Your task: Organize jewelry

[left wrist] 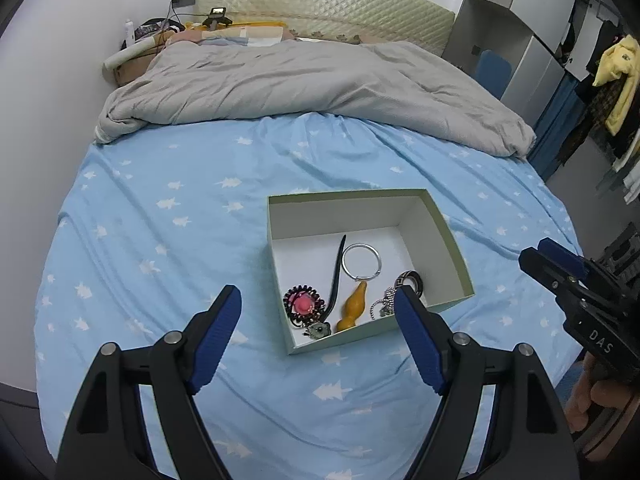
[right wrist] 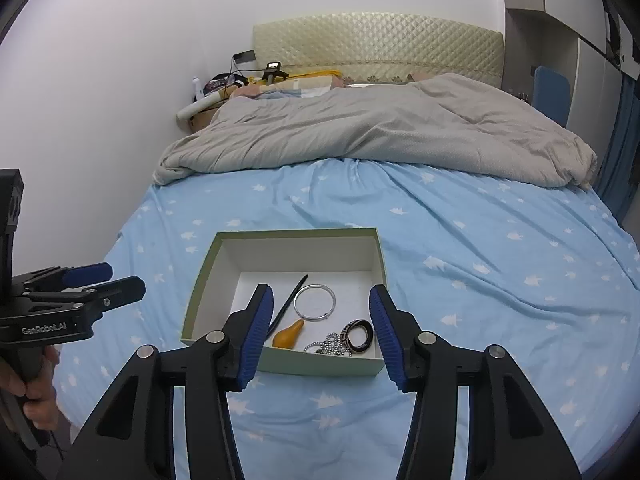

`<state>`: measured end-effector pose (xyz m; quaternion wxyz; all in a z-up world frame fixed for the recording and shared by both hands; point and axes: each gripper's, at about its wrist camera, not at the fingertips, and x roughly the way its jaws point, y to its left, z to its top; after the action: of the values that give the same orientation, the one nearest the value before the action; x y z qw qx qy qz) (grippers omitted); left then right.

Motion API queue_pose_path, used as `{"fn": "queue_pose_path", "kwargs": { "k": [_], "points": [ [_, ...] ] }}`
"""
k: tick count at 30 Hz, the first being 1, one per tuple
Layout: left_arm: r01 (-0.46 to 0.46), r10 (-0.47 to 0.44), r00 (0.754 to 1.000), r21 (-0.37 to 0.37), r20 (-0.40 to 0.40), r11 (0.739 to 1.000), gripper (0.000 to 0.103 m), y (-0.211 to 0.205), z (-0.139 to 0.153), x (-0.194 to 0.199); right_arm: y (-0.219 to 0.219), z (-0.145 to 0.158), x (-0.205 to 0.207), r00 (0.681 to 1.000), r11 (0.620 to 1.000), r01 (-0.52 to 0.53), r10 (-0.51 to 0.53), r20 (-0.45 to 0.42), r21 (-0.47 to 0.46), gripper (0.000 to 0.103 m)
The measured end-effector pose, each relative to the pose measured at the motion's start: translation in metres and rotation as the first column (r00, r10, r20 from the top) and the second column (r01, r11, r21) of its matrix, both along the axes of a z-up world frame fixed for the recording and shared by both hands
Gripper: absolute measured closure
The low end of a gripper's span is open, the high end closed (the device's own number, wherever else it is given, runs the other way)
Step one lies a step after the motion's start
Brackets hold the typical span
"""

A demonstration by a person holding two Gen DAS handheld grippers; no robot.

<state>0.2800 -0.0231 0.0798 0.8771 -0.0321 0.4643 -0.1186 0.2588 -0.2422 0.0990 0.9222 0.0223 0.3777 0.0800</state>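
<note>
1. Two tongs hang over a bed [left wrist: 160, 240] with a pale blue sheet printed with white trees; both are empty, nothing between their blue pads
2. Left tongs [left wrist: 318, 306] stand wide, the pads well apart, one pad over the sheet and the other overlapping the near right edge of the box [left wrist: 276, 220]
3. Right tongs [right wrist: 322, 308] stand about half open, framing the near part of the box [right wrist: 200, 280] with nothing gripped
4. All the jewelry lies in that open cardboard box, green outside and white inside, resting on the sheet
5. Both views show a silver bangle [left wrist: 362, 260] [right wrist: 315, 302], a thin black stick [left wrist: 338, 272] [right wrist: 290, 300], an orange gourd-shaped pendant [left wrist: 352, 308] [right wrist: 289, 334], a black patterned ring [left wrist: 412, 280] [right wrist: 359, 334] and a beaded chain [left wrist: 382, 306] [right wrist: 330, 344]
6. Only the left wrist view shows a pink and black flower brooch [left wrist: 303, 304] and a small grey charm [left wrist: 318, 329] in the near left corner; in the right wrist view the left pad hides that corner
7. Each view catches the other tool at its edge: the right one [left wrist: 560, 264] beside a hand [left wrist: 596, 396], the left one [right wrist: 108, 280] above a hand [right wrist: 36, 404]
8. Grey quilt [left wrist: 312, 84] lies bunched at the far end, below a quilted headboard [left wrist: 320, 8]
</note>
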Motion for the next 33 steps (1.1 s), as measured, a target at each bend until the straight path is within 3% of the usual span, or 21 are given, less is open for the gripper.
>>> {"fn": "queue_pose_path", "kwargs": {
  "k": [21,29,33],
  "points": [
    [-0.052,0.053,0.999,0.050,-0.005,0.997,0.024,0.012,-0.005,0.001,0.005,-0.007,-0.003,1.000,0.999,0.014,-0.013,0.011,-0.040,0.050],
    [-0.050,0.050,0.999,0.045,0.004,0.998,0.024,0.011,-0.009,-0.004,-0.002,-0.004,-0.015,0.998,0.997,0.049,-0.045,0.054,-0.058,0.050],
    [-0.047,0.047,0.999,0.050,0.003,0.998,0.024,0.012,-0.011,-0.006,-0.004,-0.006,-0.016,0.998,0.999,0.042,-0.040,0.056,-0.030,0.040]
  ]
}}
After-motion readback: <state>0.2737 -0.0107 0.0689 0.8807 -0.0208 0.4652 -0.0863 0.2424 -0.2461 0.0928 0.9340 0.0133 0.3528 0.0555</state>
